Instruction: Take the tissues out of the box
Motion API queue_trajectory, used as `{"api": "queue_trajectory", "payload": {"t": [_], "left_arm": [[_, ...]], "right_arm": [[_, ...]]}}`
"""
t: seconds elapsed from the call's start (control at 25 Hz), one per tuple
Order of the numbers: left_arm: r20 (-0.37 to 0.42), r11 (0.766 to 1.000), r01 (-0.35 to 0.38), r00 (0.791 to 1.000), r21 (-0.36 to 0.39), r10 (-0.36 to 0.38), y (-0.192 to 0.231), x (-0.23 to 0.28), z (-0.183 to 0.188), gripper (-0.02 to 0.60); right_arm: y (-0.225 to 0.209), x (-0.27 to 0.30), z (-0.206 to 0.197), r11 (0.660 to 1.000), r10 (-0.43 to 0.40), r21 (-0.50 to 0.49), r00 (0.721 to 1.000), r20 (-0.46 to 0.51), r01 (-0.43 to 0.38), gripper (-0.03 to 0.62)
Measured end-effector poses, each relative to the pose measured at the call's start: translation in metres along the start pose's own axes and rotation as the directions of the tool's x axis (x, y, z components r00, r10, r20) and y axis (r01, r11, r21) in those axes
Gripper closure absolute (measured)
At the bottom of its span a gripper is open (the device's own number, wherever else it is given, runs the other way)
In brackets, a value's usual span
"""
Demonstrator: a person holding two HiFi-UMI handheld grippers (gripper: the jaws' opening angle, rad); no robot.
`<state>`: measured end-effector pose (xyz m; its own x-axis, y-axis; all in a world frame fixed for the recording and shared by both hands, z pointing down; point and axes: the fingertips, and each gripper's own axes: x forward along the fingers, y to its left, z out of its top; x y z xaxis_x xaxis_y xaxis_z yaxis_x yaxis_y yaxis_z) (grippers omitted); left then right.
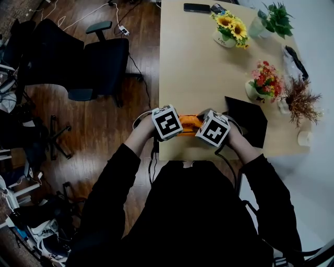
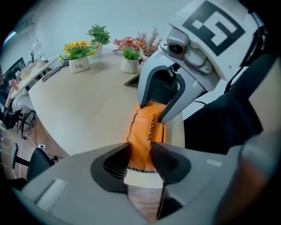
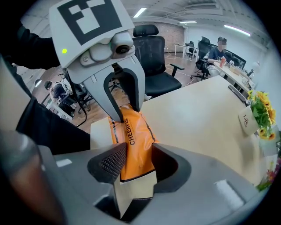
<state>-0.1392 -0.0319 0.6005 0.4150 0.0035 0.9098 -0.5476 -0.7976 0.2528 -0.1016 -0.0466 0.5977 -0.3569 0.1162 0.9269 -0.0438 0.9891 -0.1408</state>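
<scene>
An orange tissue pack printed "CHEERFUL" lies at the near edge of the pale table, held from both ends. My left gripper is shut on one end of the pack, and my right gripper is shut on the other end. A cream cardboard piece sits under the pack between the right jaws, and also shows at the left jaws. In the head view the two marker cubes nearly touch and hide most of the pack. Each gripper view shows the other gripper clamped on the pack's far end.
A black open box lies right of my hands. Sunflowers in a white pot, a red flower pot, a dried plant, a green plant and a phone stand farther back. A black office chair stands left of the table.
</scene>
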Motion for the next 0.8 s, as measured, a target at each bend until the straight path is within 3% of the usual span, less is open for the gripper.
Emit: {"api": "queue_trajectory", "payload": {"t": [0.2,0.36,0.6,0.72,0.8], "left_arm": [[0.059,0.998,-0.004,0.998,-0.062,0.008,-0.002,0.000,-0.006,0.431],[0.132,0.993,-0.067,0.988,-0.096,0.080,0.001,-0.003,-0.003,0.394],[0.202,0.972,-0.111,0.967,-0.209,0.154,-0.005,-0.015,-0.010,0.345],[0.246,0.951,-0.187,0.937,-0.244,0.248,0.000,-0.037,-0.009,0.345],[0.312,0.929,-0.244,0.892,-0.277,0.328,0.004,-0.061,-0.003,0.347]], "right_arm": [[0.001,0.001,-0.002,1.000,0.008,-0.031,1.000,0.026,-0.007,0.391],[0.001,-0.002,-0.005,0.999,0.011,-0.045,0.999,0.038,-0.009,0.367],[-0.006,-0.018,-0.012,0.997,-0.028,-0.075,0.997,0.069,0.033,0.359],[-0.011,-0.036,-0.011,0.998,-0.059,-0.028,0.990,0.131,0.064,0.384],[-0.017,-0.054,-0.005,0.994,-0.106,0.020,0.972,0.209,0.104,0.429]]}}
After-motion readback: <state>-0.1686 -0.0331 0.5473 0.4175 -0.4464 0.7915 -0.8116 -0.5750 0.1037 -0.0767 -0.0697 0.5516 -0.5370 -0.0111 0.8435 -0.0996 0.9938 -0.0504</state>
